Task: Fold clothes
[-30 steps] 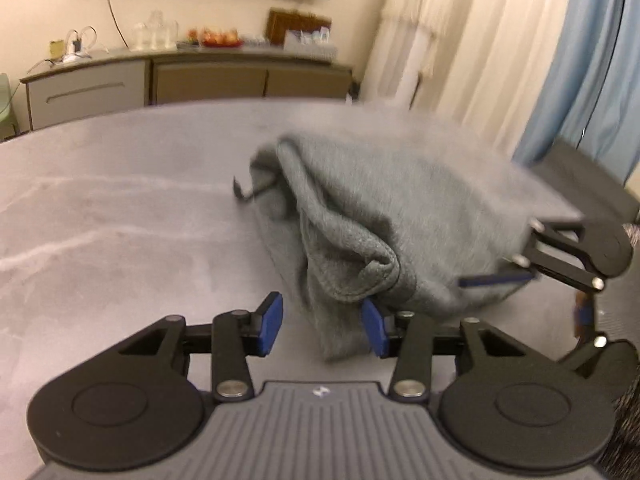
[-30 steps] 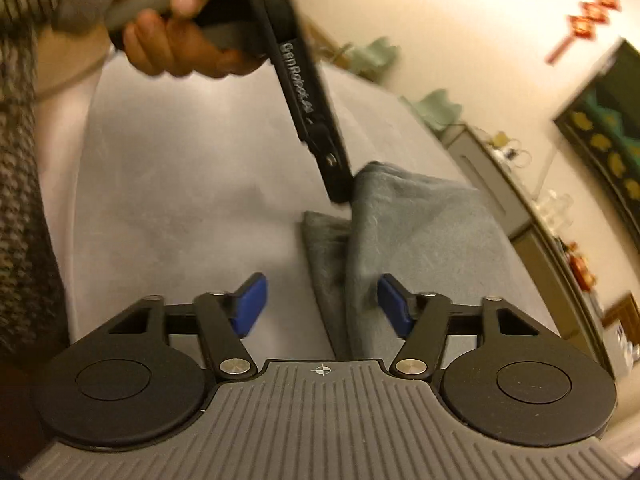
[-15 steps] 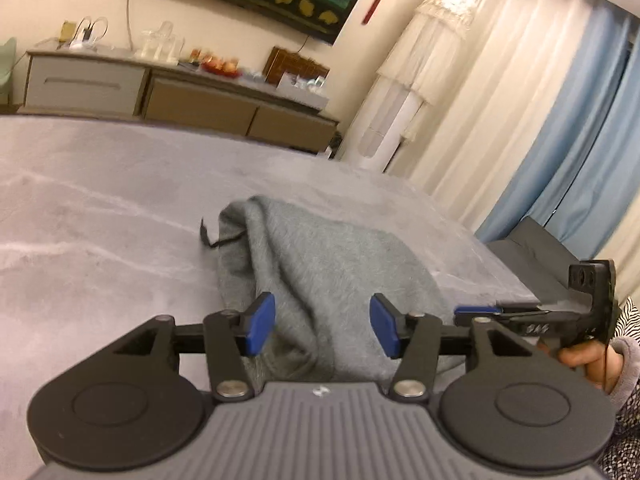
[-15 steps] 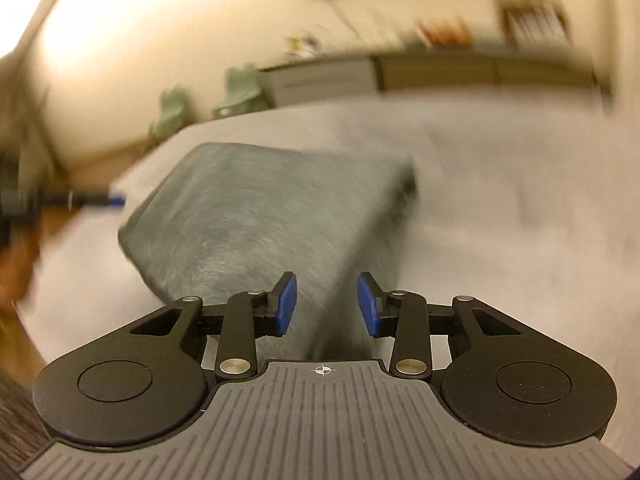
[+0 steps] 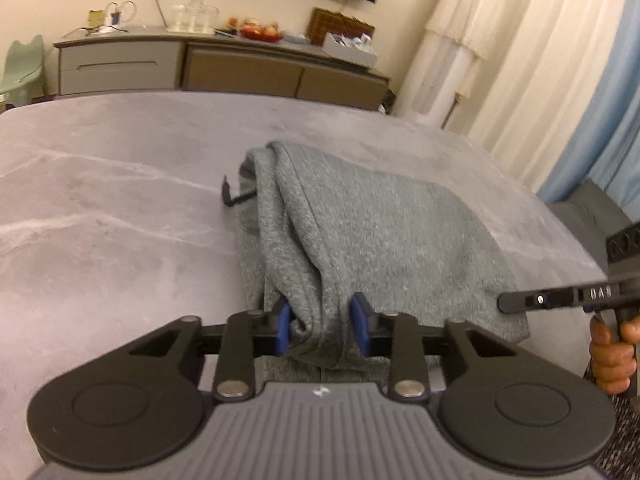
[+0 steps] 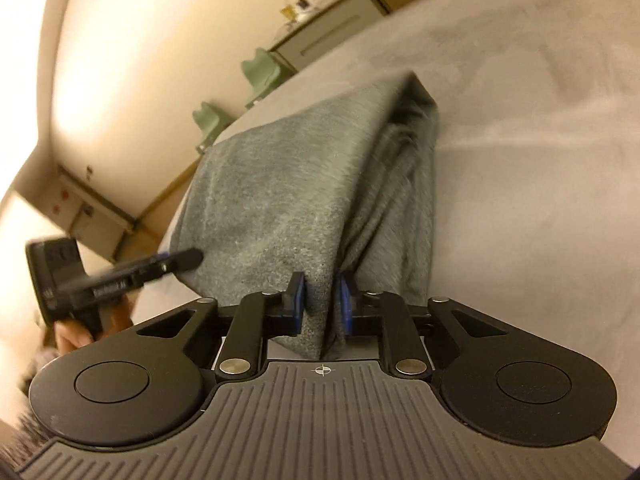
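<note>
Currently left tool (image 5: 320, 330) is closing on the near edge of the grey garment (image 5: 360, 240) lying bunched on the bench (image 5: 100, 220); right tool (image 6: 323, 306) is closing on another corner. Grasp step; next, probably lifting and spreading evenly.

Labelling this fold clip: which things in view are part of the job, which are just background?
Job:
- grey garment, bunched on the grey table
- left gripper, jaws closing, cloth between them
- right gripper, jaws closing, cloth between them

Background:
- sideboard
- fruit bowl
- green chair
- curtains
</note>
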Available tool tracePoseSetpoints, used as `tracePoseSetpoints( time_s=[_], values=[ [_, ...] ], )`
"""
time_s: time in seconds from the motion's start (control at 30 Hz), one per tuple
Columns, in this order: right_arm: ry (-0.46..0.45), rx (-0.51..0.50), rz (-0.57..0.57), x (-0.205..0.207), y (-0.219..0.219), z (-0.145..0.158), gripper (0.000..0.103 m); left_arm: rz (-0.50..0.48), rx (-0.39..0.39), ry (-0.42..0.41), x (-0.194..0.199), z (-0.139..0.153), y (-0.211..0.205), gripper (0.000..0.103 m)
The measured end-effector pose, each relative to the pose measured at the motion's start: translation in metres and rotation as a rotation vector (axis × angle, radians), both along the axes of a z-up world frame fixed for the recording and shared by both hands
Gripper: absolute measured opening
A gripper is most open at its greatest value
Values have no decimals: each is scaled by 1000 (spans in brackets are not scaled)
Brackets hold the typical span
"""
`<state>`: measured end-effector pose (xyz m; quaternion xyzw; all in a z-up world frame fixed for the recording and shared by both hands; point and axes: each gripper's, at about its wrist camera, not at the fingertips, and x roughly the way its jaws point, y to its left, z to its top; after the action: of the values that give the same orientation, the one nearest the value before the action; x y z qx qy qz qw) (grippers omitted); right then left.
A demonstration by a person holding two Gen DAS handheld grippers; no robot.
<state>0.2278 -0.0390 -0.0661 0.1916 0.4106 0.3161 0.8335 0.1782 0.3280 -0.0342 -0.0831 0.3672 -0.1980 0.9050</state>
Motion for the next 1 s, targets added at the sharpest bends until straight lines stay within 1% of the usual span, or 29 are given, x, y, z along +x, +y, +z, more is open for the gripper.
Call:
tracePoseSetpoints(
  time_s=[0.07, 0.13, 0.17, 0.23, 0.3, 0.33, 0.4, 0.47, 0.5, 0.53, 0.57, 0.6, 0.63, 0.67, 0.73, 0.77, 0.83, 0.87, 0.93, 0.97, 1.0],
  values=[
    [-94, -46, 11, -6, 3, 19, 11, 9, -28, -28, -6, 8, 2, 22],
    [-176, -78, 15, -9, 2, 41, 11, -11, -43, -38, -13, 11, 0, 22],
    [-192, -105, 19, -9, 1, 47, 11, -28, -29, -23, -14, 8, -4, 22],
    [-181, -196, 28, -3, 2, 41, 11, -59, 13, 18, -13, -2, -14, 22],
    [-127, -257, 44, 6, 5, 21, 11, -84, 63, 63, -10, -14, -24, 22],
    [-124, -277, 43, 7, 5, 12, 11, -97, 70, 76, -10, -17, -27, 22],
    [-124, -256, 23, 5, -1, 9, 11, -106, 72, 72, -13, -18, -27, 23],
    [-127, -252, 20, 5, -1, 9, 11, -107, 84, 71, -16, -16, -26, 27],
    [-129, -253, 20, 6, -1, 9, 11, -101, 85, 52, -19, -11, -21, 29],
    [-129, -253, 11, 6, -1, 11, 11, -93, 84, 29, -23, -5, -16, 34],
    [-127, -254, -2, 6, -2, 12, 14, -85, 84, 6, -27, 1, -11, 37],
    [-133, -266, -22, 5, -4, 16, 22, -77, 83, -17, -32, 8, -5, 37],
    [-152, -287, -42, 3, -4, 19, 28, -69, 83, -40, -36, 14, 0, 35],
    [-202, -328, -78, -2, -4, 27, 39, -41, 57, -77, -41, 22, 10, 36],
    [-353, -428, -112, -18, 3, 49, 39, 27, -34, -154, -49, 39, 32, 37],
    [-424, -454, -103, -25, 11, 58, 39, 46, -87, -187, -50, 45, 37, 37],
    [-497, -457, -6, -30, 36, 66, 39, 5, -120, -176, -39, 41, 20, 37],
    [-529, -456, 47, -33, 49, 69, 37, -18, -133, -168, -33, 38, 11, 37],
    [-541, -487, 146, -29, 72, 57, 36, -67, -13, -82, -18, 15, -24, 37],
    [-528, -523, 172, -23, 79, 45, 36, -86, 47, -32, -12, 2, -37, 37],
    [-500, -570, 179, -15, 81, 30, 33, -96, 122, 13, -8, -14, -48, 38]
  ],
)
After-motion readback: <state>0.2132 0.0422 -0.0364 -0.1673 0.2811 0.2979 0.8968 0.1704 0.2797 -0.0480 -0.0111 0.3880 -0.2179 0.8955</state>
